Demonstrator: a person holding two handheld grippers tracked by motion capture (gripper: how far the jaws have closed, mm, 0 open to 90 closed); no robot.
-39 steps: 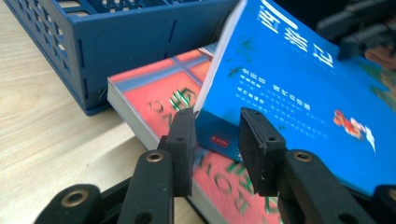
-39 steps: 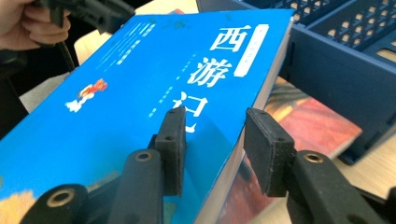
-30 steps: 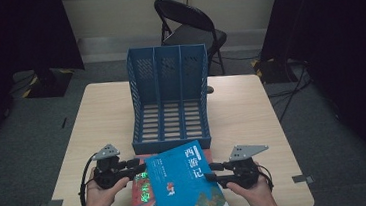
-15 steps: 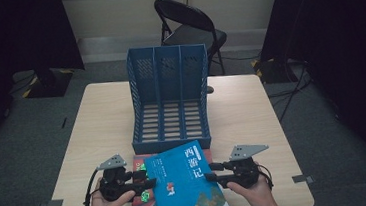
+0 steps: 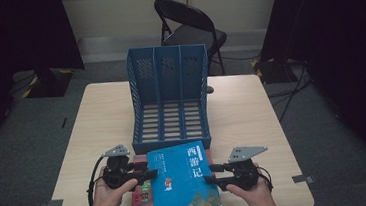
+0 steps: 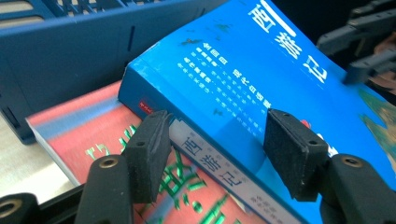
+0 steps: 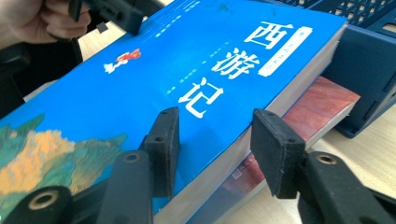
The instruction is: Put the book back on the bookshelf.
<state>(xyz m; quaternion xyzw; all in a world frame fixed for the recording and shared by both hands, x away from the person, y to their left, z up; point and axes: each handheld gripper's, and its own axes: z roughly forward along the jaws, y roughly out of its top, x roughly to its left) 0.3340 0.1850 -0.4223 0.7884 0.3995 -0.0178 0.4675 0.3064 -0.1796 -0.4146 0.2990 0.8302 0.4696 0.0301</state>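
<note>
Presently on hand, largest first: one pale wooden table [image 5: 97, 120], square-cornered. One black folding chair [image 5: 189, 24] stands beyond its far edge. One blue file rack [image 5: 170, 104] sits on the table's middle, its back wall upright, with three compartments, each slatted along the floor. Two books lie stacked at the near edge, just in front of the rack's low front lip. One blue book [image 5: 185, 183], the larger, bears white characters on its cover and lies on top, tilted in the gripper views so that its spine side rides higher. One red book [image 5: 141, 197] with green lettering lies flat beneath it and peeks out on my left side and, in the right gripper view, at the corner nearest the rack. Two grippers, one in each of my hands. My left gripper [image 6: 215, 140] sits at the blue book's spine edge; its jaws have just been opening, they straddle the spine with one pad over the red cover and one over the blue cover, and neither pad presses. My right gripper [image 7: 217, 144] sits at the blue book's page edge; its jaws have just been opening too, one pad over the cover, the other off the fore-edge with a gap showing, so nothing is clamped.
</note>
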